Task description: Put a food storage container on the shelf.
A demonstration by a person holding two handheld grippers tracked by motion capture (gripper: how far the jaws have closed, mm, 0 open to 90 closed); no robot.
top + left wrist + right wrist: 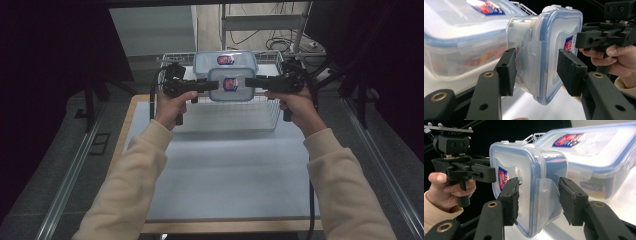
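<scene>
Lidded plastic container, the smaller of two with blue-rimmed snap lids, hangs in the air between both grippers, above the wire basket at the far edge of the table. The left gripper pinches one short end across lid and base, its pads on either side of the side latch flap; the right gripper does the same at the opposite end, so both jaws are clamped on the box, not slack. The box sits tilted, lid face toward the person. Behind it, the larger container rests across the basket's far rim.

To carry this well, I judge both hands should move together at one pace and height, keeping equal squeeze, since either end slipping would let the box pivot. Clearing the basket's near rim before bringing it over the table looks wise.
</scene>
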